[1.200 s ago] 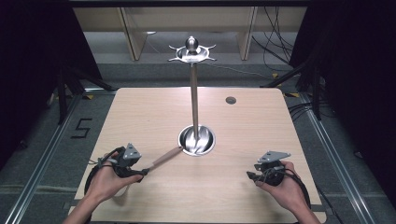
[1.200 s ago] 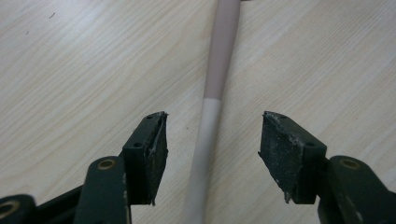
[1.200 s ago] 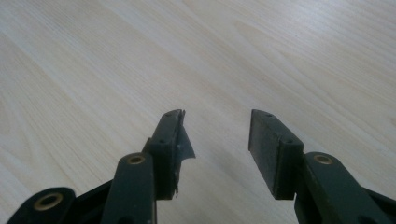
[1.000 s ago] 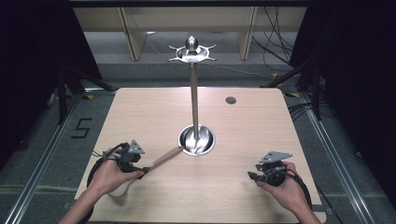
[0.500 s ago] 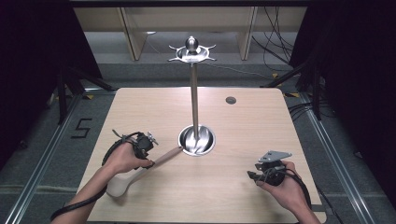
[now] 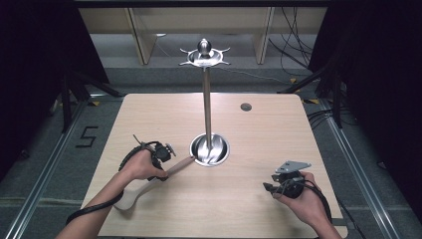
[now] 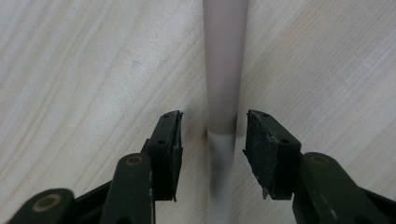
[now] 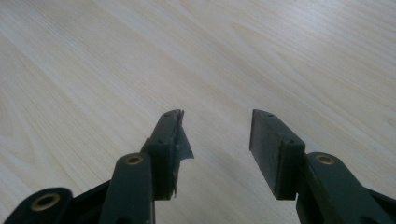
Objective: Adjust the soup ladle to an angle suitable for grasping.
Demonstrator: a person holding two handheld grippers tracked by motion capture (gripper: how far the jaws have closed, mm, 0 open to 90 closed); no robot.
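A wooden utensil (image 6: 149,184) lies on the table at a slant, its brown handle end (image 6: 184,162) by the stand's base and its pale broad end (image 6: 127,198) toward the near left. My left gripper (image 6: 164,168) points down over the handle. In the left gripper view the handle (image 7: 225,70) runs between the open jaws (image 7: 212,135), with a gap on each side. My right gripper (image 6: 268,188) rests low at the near right, open, with bare wood between its jaws (image 8: 215,135).
A metal stand (image 6: 206,99) rises from a round dish base (image 6: 221,149) at the table's middle, topped by a hooked disc (image 6: 204,56). A small dark round spot (image 6: 246,106) sits at the far right of the light wooden table (image 6: 278,139). Cables trail from both grippers.
My left gripper has moved up and right from the near-left edge and turned down over the utensil's handle. The utensil and the right gripper have stayed put.
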